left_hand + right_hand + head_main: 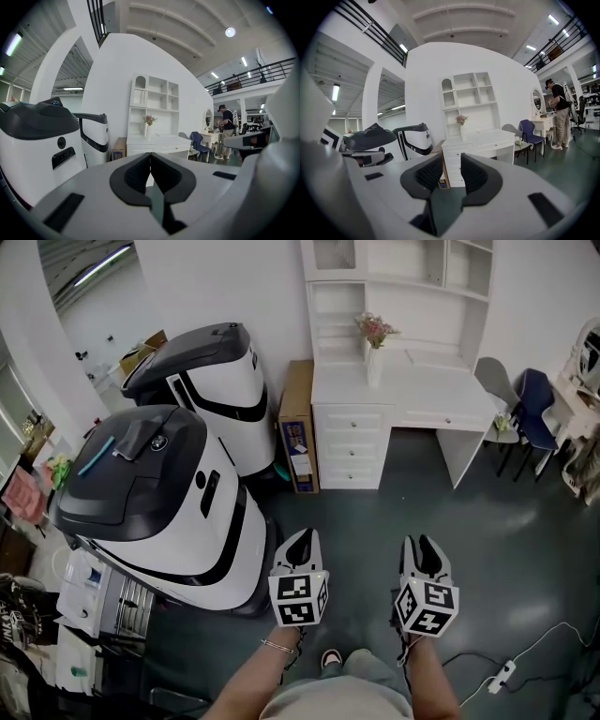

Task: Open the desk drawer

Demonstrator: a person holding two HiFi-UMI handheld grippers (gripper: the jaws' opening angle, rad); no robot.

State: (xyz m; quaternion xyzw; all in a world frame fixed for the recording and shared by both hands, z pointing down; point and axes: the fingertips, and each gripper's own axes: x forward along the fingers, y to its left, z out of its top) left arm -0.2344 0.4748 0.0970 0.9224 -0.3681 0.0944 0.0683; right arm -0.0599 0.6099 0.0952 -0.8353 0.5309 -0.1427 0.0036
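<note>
A white desk [412,390] with a hutch stands against the far wall, well ahead of both grippers. Its stack of three drawers [352,442] on the left looks closed, and so does a shallow drawer [448,418] under the top. In the head view my left gripper [305,538] and right gripper [424,545] hang side by side over the dark floor, both pointing at the desk. The left gripper [150,154] is shut, its pads touching with nothing between them. The right gripper [451,161] is open and empty, and the drawer stack [453,161] shows through its gap.
Two large white-and-black machines [169,493] [211,381] stand to the left. A cardboard box [298,427] leans against the desk's left side. A vase of flowers [375,348] is on the desk. Chairs [525,418] are at the right, and a power strip [502,676] lies on the floor. A person [557,112] stands far off.
</note>
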